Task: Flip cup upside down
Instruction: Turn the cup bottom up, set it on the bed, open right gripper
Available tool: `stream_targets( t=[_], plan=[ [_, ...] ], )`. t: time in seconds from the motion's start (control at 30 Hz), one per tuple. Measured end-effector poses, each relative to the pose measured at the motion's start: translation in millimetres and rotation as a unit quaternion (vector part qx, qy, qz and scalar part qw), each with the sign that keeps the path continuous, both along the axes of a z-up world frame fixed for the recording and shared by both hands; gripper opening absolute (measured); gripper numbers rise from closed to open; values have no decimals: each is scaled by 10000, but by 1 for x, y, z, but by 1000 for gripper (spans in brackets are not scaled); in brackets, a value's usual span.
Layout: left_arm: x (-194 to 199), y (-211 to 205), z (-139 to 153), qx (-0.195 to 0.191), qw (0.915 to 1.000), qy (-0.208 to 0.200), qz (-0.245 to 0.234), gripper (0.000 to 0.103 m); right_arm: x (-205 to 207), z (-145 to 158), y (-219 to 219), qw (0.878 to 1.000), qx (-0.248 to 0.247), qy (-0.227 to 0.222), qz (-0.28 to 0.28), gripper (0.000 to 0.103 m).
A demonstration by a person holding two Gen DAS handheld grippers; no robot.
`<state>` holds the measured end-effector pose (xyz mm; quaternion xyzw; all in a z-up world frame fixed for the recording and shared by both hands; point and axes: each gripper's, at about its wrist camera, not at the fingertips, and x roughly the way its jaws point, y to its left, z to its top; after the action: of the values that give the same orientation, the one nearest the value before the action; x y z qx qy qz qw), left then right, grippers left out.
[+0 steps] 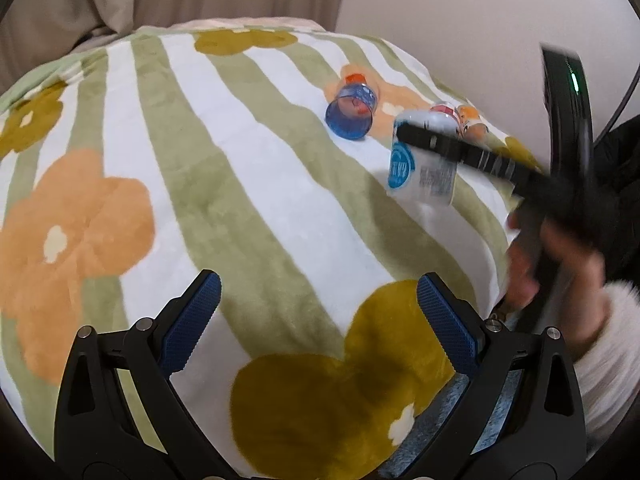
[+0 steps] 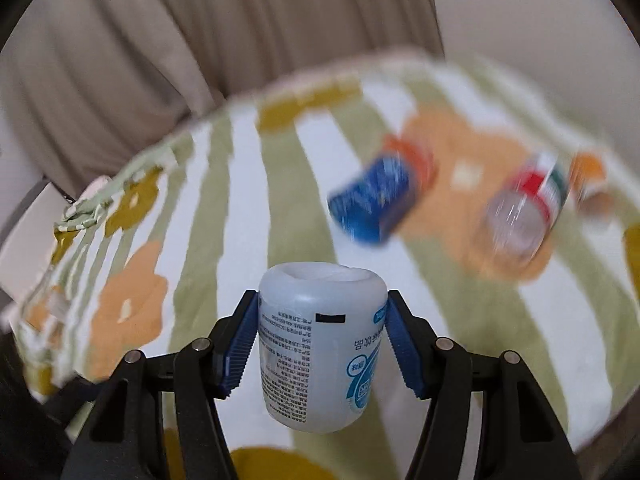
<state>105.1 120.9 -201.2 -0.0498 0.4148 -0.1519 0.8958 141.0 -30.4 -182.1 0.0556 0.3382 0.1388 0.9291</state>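
A white plastic cup [image 2: 322, 344] with blue print hangs above the blanket, clamped between the blue pads [image 2: 240, 348] of my right gripper [image 2: 320, 344]. Its print reads upside down, and the end facing up looks like a recessed base. In the left wrist view the same cup [image 1: 422, 168] is held off the blanket at the right by my right gripper [image 1: 404, 132], whose dark finger crosses it. My left gripper [image 1: 318, 300] stands open low over the blanket with nothing between its fingers.
A striped flower-print blanket [image 1: 240, 184] covers the surface. On it lie a blue cup [image 1: 350, 110] on its side, a clear cup with a red band [image 2: 524, 208] and a small orange cup [image 2: 588, 178]. Curtains and a wall stand behind. A hand [image 1: 552, 264] with a white sleeve is at right.
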Motion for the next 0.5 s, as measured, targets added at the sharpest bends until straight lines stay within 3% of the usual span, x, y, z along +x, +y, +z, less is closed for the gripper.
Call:
stream_targets(
  t=[0.07,0.17,0.33,0.5],
  plan=[
    [-3,0,0,86,9999,-74,10,98,-16,-14,8,9984,-219,-507,-153,58],
    [-5,1,1,70,9999,-114,10,98,-25,-29,16,9944,-617,-797,-331,58],
    [-4,1,0,20,9999,-119,21,98,-25,-38,26,9923,-949,-758,-237,58],
    [-9,1,4,10,9998,-184,-25,98,-37,-34,28,9918,-1212,-407,-88,58]
  ],
)
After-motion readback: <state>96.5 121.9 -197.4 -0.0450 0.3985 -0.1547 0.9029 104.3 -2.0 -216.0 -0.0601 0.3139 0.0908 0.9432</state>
